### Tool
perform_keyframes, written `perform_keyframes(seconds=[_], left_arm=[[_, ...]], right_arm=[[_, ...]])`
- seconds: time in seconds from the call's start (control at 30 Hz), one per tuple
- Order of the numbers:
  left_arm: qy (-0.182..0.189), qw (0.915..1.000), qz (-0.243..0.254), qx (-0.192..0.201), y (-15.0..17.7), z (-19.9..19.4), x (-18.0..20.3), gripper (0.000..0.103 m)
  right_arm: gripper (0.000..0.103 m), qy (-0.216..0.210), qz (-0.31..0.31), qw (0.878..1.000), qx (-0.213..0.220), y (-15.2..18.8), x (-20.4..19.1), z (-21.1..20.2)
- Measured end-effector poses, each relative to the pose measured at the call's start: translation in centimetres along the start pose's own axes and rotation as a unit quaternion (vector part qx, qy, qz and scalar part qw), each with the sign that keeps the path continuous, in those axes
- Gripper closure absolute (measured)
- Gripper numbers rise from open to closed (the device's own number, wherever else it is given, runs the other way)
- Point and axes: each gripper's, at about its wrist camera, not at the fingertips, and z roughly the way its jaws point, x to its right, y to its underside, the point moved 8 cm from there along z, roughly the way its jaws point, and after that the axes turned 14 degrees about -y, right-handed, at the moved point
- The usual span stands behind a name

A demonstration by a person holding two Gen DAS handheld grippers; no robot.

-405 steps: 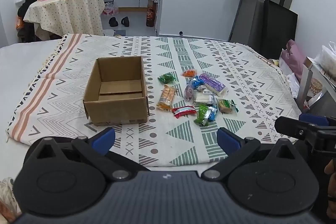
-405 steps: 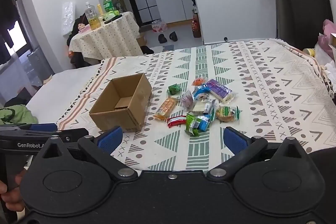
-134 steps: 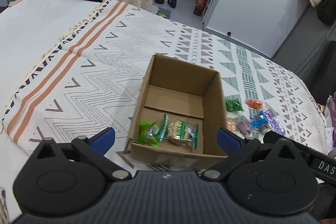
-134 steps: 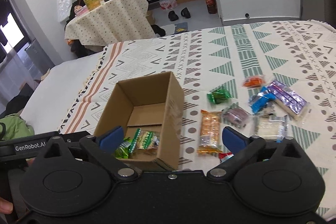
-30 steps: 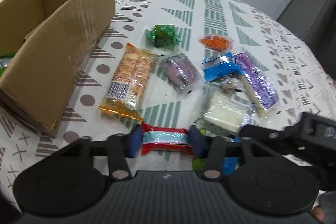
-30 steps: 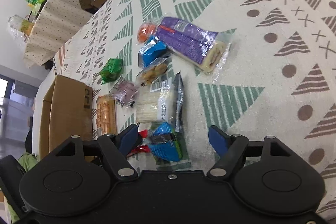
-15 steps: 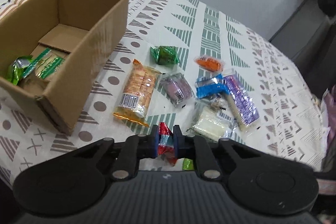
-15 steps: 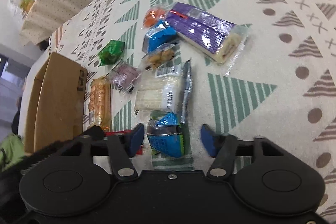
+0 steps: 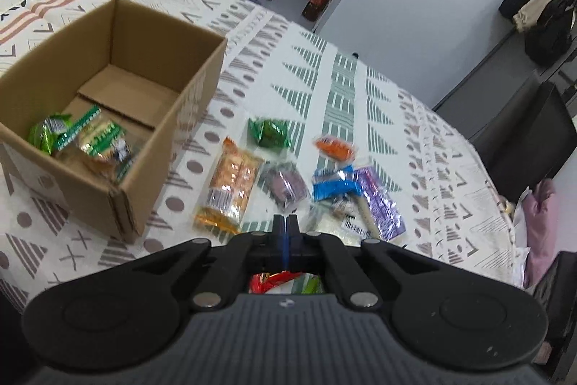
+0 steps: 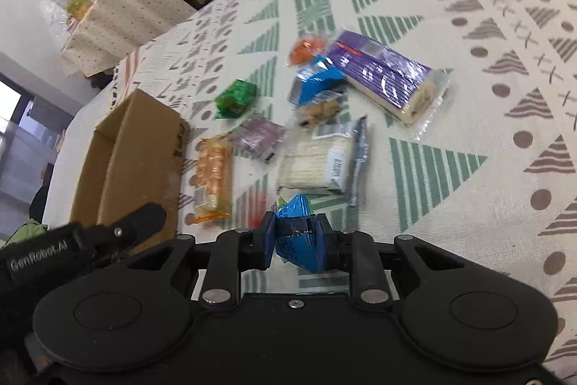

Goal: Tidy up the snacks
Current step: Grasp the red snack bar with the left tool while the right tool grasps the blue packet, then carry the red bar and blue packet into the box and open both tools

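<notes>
Bed with patterned cloth (image 9: 360,89) carries everything. Box (image 9: 119,118) sits at 9–10 o'clock in the left view, open top, two green packs (image 9: 83,138) already in its near corner.

Loose pile lies just right of the box: purple roll (image 10: 389,78) at 1 o'clock in the right view, white wafer pack (image 10: 317,165) at centre, orange cracker pack (image 9: 230,186) just beside the box wall, then smaller mauve pack (image 9: 285,183), blue pack (image 9: 333,186), green candy (image 9: 270,132), orange candy (image 9: 333,147).

Left gripper (image 9: 285,230) has its jaws together; a red wrapper (image 9: 270,278) shows below the fingers, apparently pinched, grip point hidden. Right gripper (image 10: 294,239) is clamped on a blue packet (image 10: 295,230), crumpled between the pads, raised above the cloth.

Handling, judged: all light, soft foil or film, slippery and crushable. Crackers, wafers and roll are fragile, so take them across the width at mid-body with light squeeze. Small candies are best pinched at the twisted or sealed ends. Both held packs likely go to the box at 9 o'clock; a thin wrapper edge could slip out.
</notes>
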Motion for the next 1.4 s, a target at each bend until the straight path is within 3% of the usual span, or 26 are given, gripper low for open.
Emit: perform_keyframes(seconds=[0.1,0.27,0.43,0.5,0.87,0.93,1.0,1.13,1.2,1.3,1.4], left_arm=[[0.001,1.0000,-0.002,-0.001,-0.3,0.0,-0.5,0.103],[0.005,0.9991,0.014,-0.039,0.4,1.6,-0.5,0.098],[0.006,0.9978,0.044,-0.050,1.4,2.8,0.5,0.053],[0.000,0.9970,0.058,-0.051,1.9,3.4,0.9,0.051],[-0.032,0.9898,0.119,-0.072,3.7,7.2,2.2,0.051],[-0.035,0.9888,0.126,-0.072,3.8,7.7,2.5,0.051],[-0.040,0.9874,0.134,-0.075,4.1,8.2,2.7,0.051],[-0.046,0.9869,0.136,-0.073,4.4,8.6,2.7,0.053],[-0.052,0.9866,0.138,-0.070,4.4,8.6,2.6,0.059],[-0.052,0.9862,0.139,-0.073,4.4,8.5,2.5,0.084],[-0.042,0.9881,0.124,-0.081,4.3,8.2,2.1,0.085]], right_arm=[[0.081,0.003,0.001,1.000,0.004,-0.2,-0.2,-0.3],[0.081,0.017,0.007,1.000,0.008,-0.1,0.3,-0.3],[0.081,0.024,0.027,0.999,0.022,-0.3,1.1,-0.9],[0.081,0.027,0.035,0.999,0.024,-0.3,1.5,-0.9],[0.080,0.040,0.062,0.997,-0.001,0.0,3.9,1.0],[0.077,0.042,0.063,0.997,-0.004,-0.1,4.1,1.2],[0.068,0.041,0.070,0.997,-0.006,-0.1,4.4,1.4],[0.067,0.035,0.080,0.996,-0.012,0.1,4.7,1.7],[0.065,0.035,0.080,0.996,-0.020,0.3,4.7,2.0],[0.065,0.046,0.062,0.997,-0.029,0.5,4.4,2.2],[0.067,0.047,0.059,0.997,-0.028,0.6,4.3,2.2]])
